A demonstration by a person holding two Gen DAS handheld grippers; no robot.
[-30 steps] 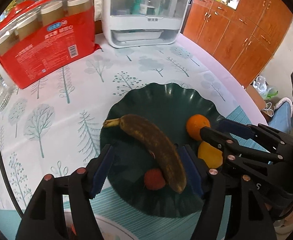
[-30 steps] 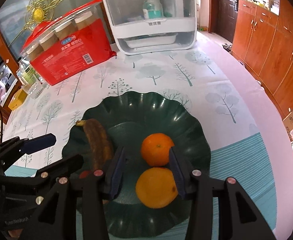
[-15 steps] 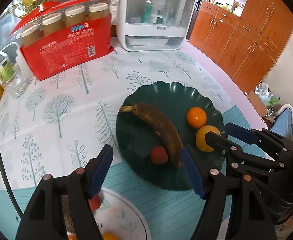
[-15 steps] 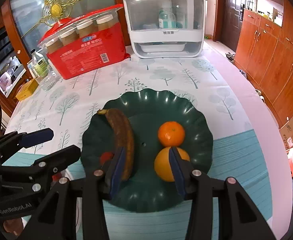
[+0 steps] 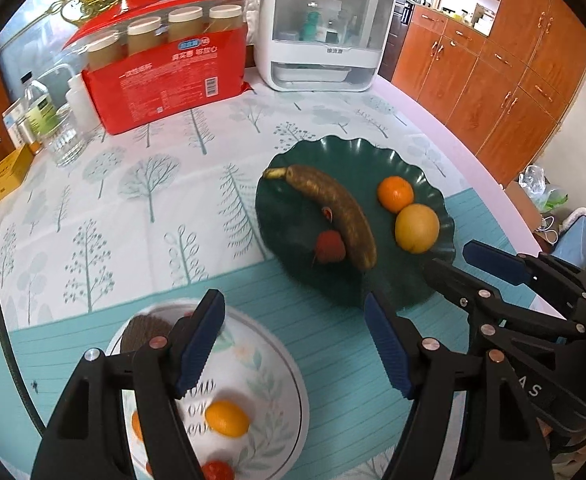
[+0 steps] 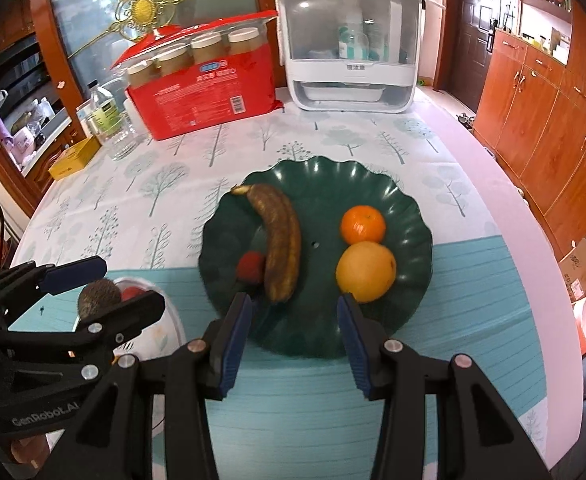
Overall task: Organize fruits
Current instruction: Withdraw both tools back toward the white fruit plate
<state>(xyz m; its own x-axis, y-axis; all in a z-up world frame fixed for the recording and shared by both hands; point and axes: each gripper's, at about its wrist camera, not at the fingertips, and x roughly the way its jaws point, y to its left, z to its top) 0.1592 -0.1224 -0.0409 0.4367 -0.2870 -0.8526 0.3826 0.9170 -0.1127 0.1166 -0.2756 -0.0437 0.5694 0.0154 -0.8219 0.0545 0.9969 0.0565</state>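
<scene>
Left claw (image 5: pixel 295 344): jaws stand well apart with nothing between them; it holds no fruit. Over the last second it has drawn back from the green plate and now hangs above the white plate.
Right claw (image 6: pixel 293 338): jaws part-open and empty, at the same gap as a second ago. It too has pulled back, so its pads now sit at the near rim of the green plate rather than beside the oranges.
Green plate (image 6: pixel 373 178): lies mid-counter and carries four fruits, each in the same place as a second ago.
Banana (image 6: pixel 279 240): brown and overripe, lying along the left half of the green plate.
Red fruit (image 6: pixel 250 266): small, touching the banana's left side.
Small orange (image 6: pixel 363 225): on the right half, just behind the large orange (image 6: pixel 365 271).
White plate (image 5: pixel 271 364): near edge of the counter (image 5: pixel 133 184), left of the green plate. It has come into the left view only with the retreat.
White plate contents: a small orange fruit (image 5: pixel 227 418), a red one (image 5: pixel 218 471) at the frame's edge, and a brown rough-skinned item (image 6: pixel 99 297), possibly a kiwi; the claw hides part of the plate.
Meaning for the task: both claws appear to be between placements, with fruit left to sort on the white plate. The left claw looks better placed for the next pick.
</scene>
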